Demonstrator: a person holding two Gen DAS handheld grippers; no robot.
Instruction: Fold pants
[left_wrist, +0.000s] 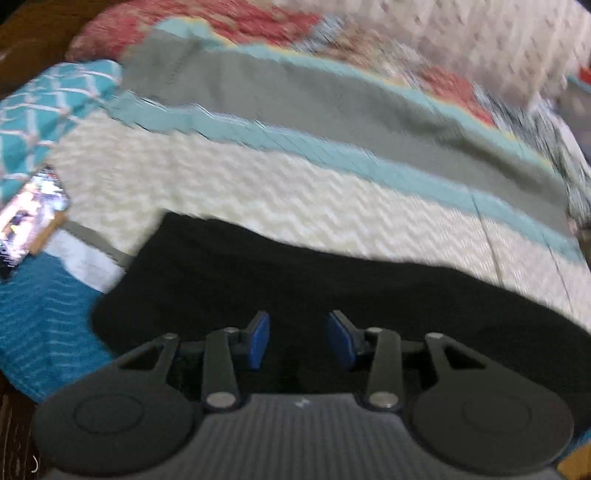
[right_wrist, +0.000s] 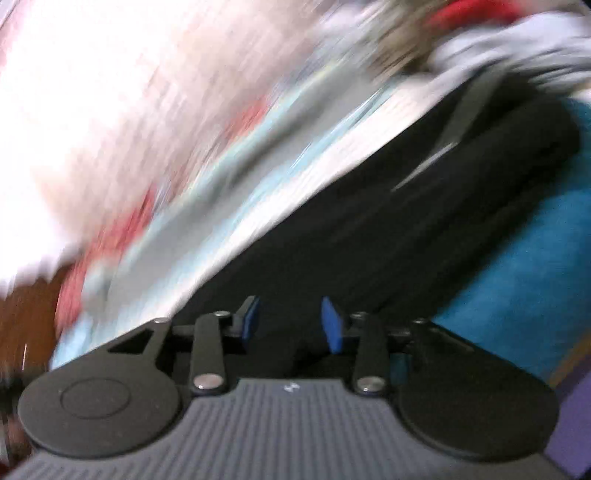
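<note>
Left wrist view: left gripper at bottom centre, fingers apart, empty, over black pants lying across lower frame on quilt; likely lining up a grab.

Right wrist view, blurred: right gripper fingers apart, empty; pants run diagonally to upper right.

No text, label, brand, number or sign can be read in either view. A small pale mark is seen on the ribbed grey housing of the left claw at 6 o'clock, and a like mark on the right claw, but both are too small and blurred to be made out. The bright picture on the phone screen at 9 o'clock is smeared beyond reading.
</note>
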